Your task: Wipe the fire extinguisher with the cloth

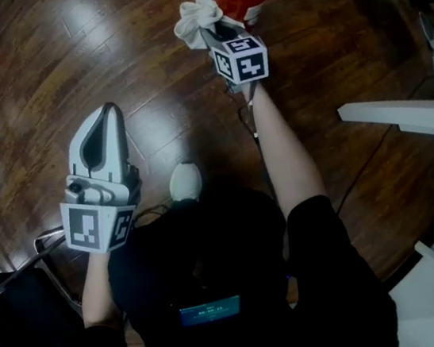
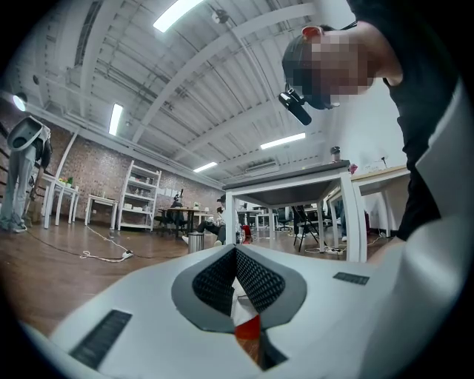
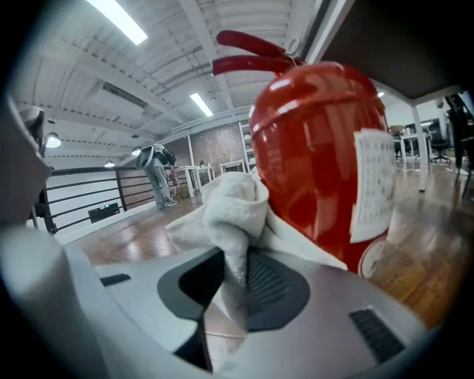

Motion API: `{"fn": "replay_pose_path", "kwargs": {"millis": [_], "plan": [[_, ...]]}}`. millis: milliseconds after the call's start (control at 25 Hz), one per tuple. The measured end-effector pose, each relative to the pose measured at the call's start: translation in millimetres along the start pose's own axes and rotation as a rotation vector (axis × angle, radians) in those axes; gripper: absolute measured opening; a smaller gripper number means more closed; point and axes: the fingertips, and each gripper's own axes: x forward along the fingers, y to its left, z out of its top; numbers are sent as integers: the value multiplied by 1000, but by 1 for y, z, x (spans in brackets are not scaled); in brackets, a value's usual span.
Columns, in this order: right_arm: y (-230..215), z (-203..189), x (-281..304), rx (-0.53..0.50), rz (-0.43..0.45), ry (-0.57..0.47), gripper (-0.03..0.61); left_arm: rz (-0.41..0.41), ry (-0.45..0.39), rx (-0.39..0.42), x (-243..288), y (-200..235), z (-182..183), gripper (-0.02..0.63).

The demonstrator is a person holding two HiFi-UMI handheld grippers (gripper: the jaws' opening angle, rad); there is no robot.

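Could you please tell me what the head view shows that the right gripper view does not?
Only the head view shows the left gripper, held well away from the work, and the person's right forearm. Only the right gripper view shows the white label, a dark railing and, close up, the right gripper shut on the cloth. Both show the cloth beside the red fire extinguisher on the wooden floor.

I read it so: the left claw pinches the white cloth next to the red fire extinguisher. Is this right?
Not quite. It is the right claw, not the left, that pinches the white cloth next to the red fire extinguisher. The right gripper view shows this. In the left gripper view the left claw is shut on nothing.
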Motion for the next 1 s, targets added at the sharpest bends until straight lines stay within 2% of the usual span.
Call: {"fn": "replay_pose_path", "kwargs": {"millis": [120, 280, 600, 720, 840, 1000], "plan": [[-9, -25, 6, 28, -21, 54, 97, -3, -7, 4, -3, 2, 1, 3], [-16, -45, 10, 7, -39, 107, 97, 3, -17, -5, -3, 4, 3, 3], [-22, -56, 6, -10, -53, 134, 97, 13, -9, -15, -4, 7, 0, 3], [-15, -39, -3, 13, -35, 78, 97, 0, -10, -13, -3, 4, 1, 3], [-5, -14, -22, 59, -1, -24, 97, -3, -24, -18, -1, -1, 4, 3], [18, 32, -52, 30, 51, -157, 97, 6, -28, -28, -1, -6, 6, 3]]}}
